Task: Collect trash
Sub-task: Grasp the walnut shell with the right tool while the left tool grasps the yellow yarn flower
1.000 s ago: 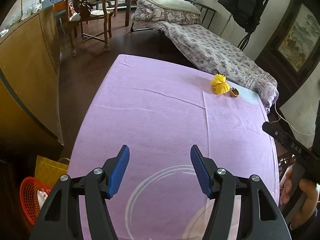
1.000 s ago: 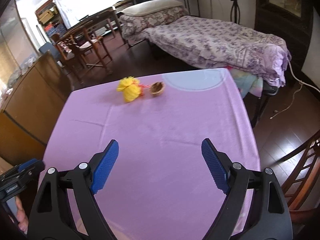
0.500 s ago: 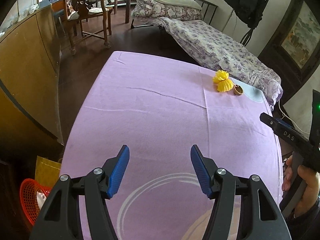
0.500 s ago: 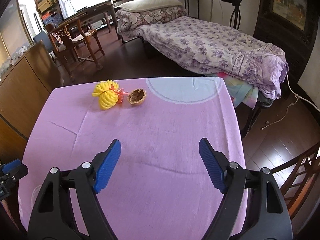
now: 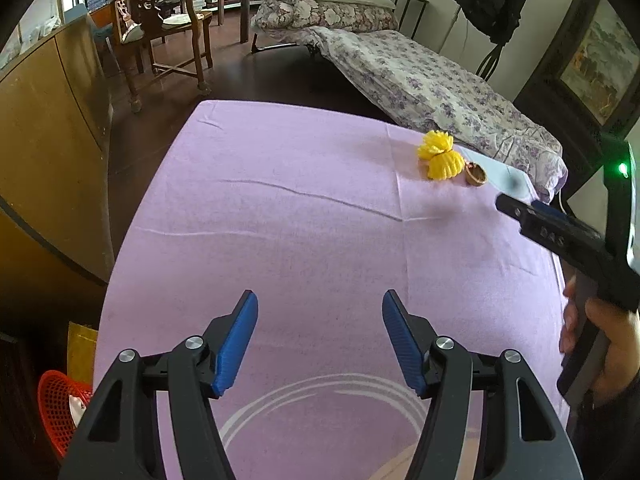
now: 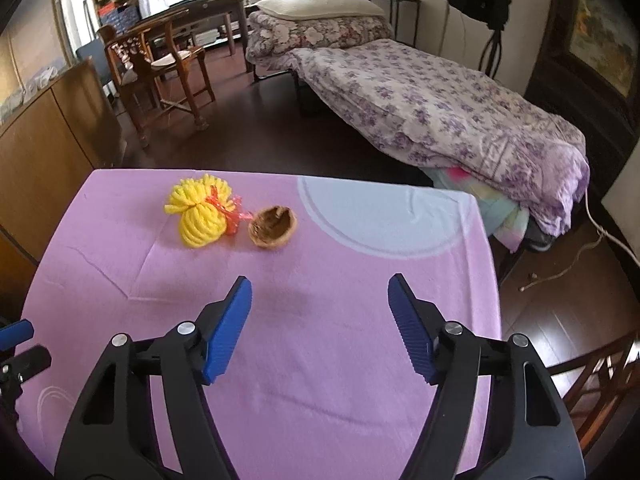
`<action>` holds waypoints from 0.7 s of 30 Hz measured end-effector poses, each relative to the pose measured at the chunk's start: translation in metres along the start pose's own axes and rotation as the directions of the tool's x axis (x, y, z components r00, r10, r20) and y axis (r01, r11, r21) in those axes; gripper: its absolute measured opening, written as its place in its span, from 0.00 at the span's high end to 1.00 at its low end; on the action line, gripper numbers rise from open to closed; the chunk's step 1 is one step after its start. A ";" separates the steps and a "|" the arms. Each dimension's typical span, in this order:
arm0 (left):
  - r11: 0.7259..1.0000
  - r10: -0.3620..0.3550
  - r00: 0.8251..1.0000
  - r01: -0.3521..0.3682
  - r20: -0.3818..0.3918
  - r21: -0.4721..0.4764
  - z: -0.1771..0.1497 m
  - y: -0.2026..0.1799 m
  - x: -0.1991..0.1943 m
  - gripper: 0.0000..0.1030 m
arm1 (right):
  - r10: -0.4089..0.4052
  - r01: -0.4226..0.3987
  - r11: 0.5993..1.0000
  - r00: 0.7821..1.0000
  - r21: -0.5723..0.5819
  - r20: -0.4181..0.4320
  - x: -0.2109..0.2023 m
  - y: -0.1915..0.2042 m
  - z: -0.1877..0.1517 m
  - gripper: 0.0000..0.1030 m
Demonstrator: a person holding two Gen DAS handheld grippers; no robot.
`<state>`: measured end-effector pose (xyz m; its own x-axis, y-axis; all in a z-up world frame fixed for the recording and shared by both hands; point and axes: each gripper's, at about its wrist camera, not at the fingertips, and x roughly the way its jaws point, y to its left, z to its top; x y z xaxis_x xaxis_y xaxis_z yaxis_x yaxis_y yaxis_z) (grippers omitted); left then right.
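A yellow foam fruit net (image 6: 202, 215) with a red strip and a brown walnut half shell (image 6: 273, 227) lie side by side on the purple tablecloth (image 6: 320, 300), near its far edge. In the left wrist view the net (image 5: 440, 159) and shell (image 5: 476, 175) sit far right. My right gripper (image 6: 320, 304) is open and empty, hovering short of the shell. My left gripper (image 5: 318, 322) is open and empty over the near part of the cloth. The right gripper's body shows at the right of the left wrist view (image 5: 560, 236).
A red mesh basket (image 5: 60, 408) and a yellow bag (image 5: 82, 350) stand on the floor left of the table. A bed with a floral quilt (image 6: 432, 100) lies beyond the table. Wooden chairs (image 6: 160, 68) and a cabinet (image 5: 44, 132) stand at the left.
My right gripper has moved forward toward the net and shell, which now look larger and nearer. My left gripper has stayed almost still, open.
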<state>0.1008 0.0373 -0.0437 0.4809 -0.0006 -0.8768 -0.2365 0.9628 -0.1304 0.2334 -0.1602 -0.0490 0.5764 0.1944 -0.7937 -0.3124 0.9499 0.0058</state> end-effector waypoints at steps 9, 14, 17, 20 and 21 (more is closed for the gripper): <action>1.000 0.012 1.000 -0.012 -0.008 -0.024 -0.001 0.013 0.004 0.38 | 0.016 -0.016 1.000 1.000 -0.004 -0.017 0.024 0.015 0.015 0.46; 1.000 0.013 1.000 -0.014 -0.012 -0.019 -0.004 0.012 0.005 0.38 | 0.001 -0.001 1.000 1.000 -0.018 -0.023 0.034 0.023 0.021 0.53; 1.000 0.016 1.000 -0.016 -0.013 -0.018 -0.004 0.012 0.006 0.38 | -0.001 0.001 1.000 1.000 -0.014 -0.019 0.038 0.023 0.024 0.56; 0.999 0.025 1.000 -0.025 -0.010 -0.027 -0.004 0.013 0.005 0.38 | -0.001 0.001 1.000 1.000 -0.014 -0.016 0.040 0.023 0.026 0.67; 0.999 0.025 1.000 -0.025 -0.010 -0.031 -0.003 0.014 0.005 0.38 | -0.003 0.003 1.000 1.000 -0.015 -0.016 0.040 0.023 0.027 0.67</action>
<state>0.0971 0.0497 -0.0513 0.4666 0.0209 -0.8842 -0.2744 0.9538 -0.1223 0.2690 -0.1240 -0.0641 0.5653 0.1874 -0.8033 -0.3220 0.9467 -0.0057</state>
